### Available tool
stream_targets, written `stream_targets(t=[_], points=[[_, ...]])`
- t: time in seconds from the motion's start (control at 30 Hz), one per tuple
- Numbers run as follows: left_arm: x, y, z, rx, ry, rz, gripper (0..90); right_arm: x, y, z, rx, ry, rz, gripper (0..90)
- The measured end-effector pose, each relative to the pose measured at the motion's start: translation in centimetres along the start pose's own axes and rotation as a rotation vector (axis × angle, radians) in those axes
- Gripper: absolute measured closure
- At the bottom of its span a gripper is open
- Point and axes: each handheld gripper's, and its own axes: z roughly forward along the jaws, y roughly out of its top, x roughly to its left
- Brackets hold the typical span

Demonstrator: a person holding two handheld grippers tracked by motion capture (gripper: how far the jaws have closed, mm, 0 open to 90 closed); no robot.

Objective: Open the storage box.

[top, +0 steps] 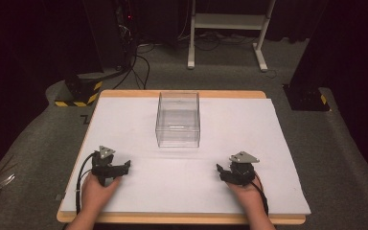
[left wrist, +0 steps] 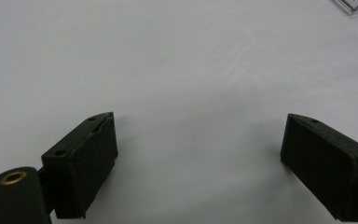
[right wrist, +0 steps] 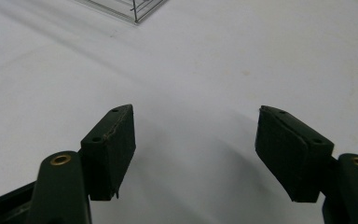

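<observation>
At the middle of the white table (top: 249, 143) in the high view stands a clear box (top: 178, 120), nothing visible inside; the left gripper (top: 124, 166) and right gripper (top: 220, 170) rest near the front edge, well apart from it. In the left gripper view, the jaws gape wide over bare surface, the box's corner (left wrist: 354, 5) far off. In the right gripper view, the jaws likewise spread wide, gripping nothing.

We see the white bench (top: 139, 187) lit evenly from above while the room around it sinks into near black. The high view is soft and grainy. In both gripper views the black tongs show little detail and cast faint, blurred shadows on the bench.
</observation>
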Motion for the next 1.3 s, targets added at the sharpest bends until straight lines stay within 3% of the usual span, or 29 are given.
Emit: stream_targets(t=[0.9,1.3], points=[[-0.01,0.00,0.00,0.000,0.000,-0.002,11.2,0.06,-0.01,-0.02,0.000,0.010,-0.002,30.7],[0.02,0.01,0.00,0.002,-0.001,-0.001,11.1,0.46,0.35,-0.56,-0.049,0.008,-0.015,33.4]])
